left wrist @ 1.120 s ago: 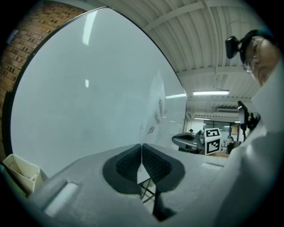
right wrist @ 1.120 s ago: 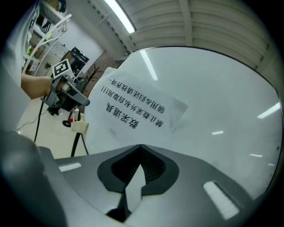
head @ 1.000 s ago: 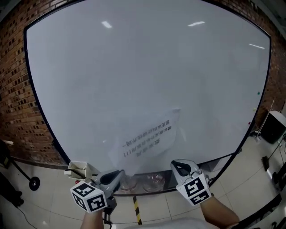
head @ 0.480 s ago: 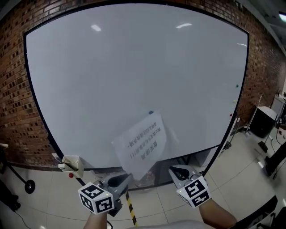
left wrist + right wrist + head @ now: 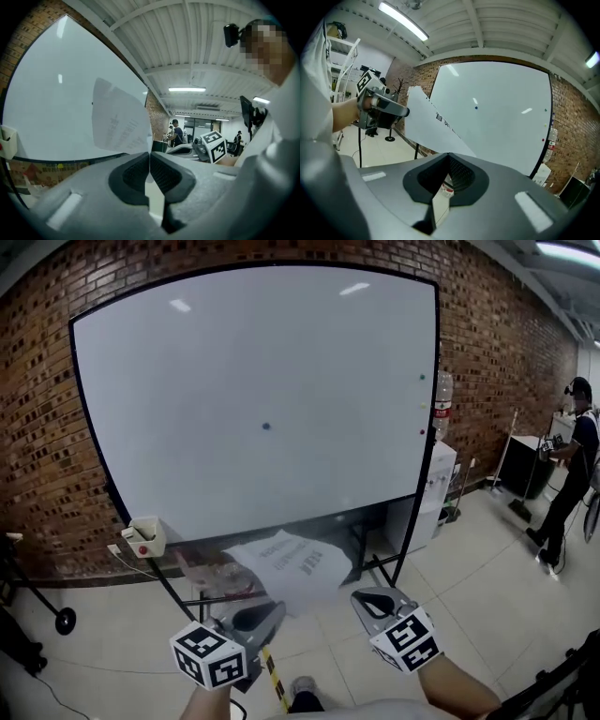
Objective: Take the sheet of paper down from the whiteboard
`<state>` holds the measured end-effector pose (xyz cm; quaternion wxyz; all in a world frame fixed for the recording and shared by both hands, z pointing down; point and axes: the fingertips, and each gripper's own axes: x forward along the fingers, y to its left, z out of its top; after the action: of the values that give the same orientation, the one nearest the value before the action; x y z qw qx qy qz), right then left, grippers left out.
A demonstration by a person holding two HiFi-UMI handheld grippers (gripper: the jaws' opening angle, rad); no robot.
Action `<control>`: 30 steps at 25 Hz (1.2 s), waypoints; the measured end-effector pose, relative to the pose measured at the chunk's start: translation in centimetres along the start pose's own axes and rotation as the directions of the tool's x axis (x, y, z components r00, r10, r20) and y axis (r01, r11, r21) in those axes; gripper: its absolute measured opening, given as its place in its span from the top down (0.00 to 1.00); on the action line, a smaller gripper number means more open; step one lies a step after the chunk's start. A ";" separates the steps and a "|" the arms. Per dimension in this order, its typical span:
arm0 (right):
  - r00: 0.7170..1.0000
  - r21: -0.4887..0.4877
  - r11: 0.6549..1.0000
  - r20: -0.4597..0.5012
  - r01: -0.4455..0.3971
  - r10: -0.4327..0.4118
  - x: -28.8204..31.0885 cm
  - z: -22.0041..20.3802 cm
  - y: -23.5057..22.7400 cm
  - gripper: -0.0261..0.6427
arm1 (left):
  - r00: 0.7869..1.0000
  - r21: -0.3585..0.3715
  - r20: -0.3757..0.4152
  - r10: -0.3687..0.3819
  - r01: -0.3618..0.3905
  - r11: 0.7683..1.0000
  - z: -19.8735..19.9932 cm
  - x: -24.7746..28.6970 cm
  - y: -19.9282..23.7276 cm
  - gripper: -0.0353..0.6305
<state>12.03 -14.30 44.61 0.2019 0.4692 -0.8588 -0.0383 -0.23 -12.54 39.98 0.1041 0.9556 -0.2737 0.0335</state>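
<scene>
The sheet of paper is off the whiteboard and stretched between my two grippers, printed side up. My left gripper is shut on its near left edge, and the left gripper view shows the sheet rising from the closed jaws. My right gripper is shut on the near right edge. In the right gripper view the paper runs from its jaws across to the left gripper. A blue magnet stays alone on the board.
The whiteboard stands on a metal frame before a brick wall. A small white box sits at its lower left corner. A water bottle stands on a white cabinet to the right. A person stands far right.
Both grippers have drawn back from the whiteboard with the sheet, which has come off it and now lies between them. The blue magnet stays on the board.
</scene>
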 end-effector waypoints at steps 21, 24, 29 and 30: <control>0.960 0.078 0.961 0.109 -0.265 0.256 -15.2 2.1 16.3 0.96 | 0.993 0.063 -0.083 0.086 -0.081 0.995 -5.4 -12.4 -17.0 0.94; 0.956 0.092 0.957 0.132 -0.276 0.263 -14.8 2.5 17.1 0.96 | 0.991 0.059 -0.093 0.096 -0.091 0.994 -6.0 -13.2 -16.5 0.94; 0.948 0.095 0.948 0.129 -0.304 0.291 -15.2 2.9 18.3 0.96 | 0.990 0.060 -0.081 0.114 -0.109 0.992 -5.9 -14.3 -16.7 0.94; 0.948 0.093 0.948 0.126 -0.305 0.293 -15.4 2.8 18.4 0.96 | 0.990 0.058 -0.078 0.114 -0.110 0.992 -5.9 -14.4 -16.9 0.94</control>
<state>3.74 8.22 41.93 0.1310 0.3412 -0.9307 0.0146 -3.46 10.20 40.95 0.0875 0.9389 -0.3216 0.0855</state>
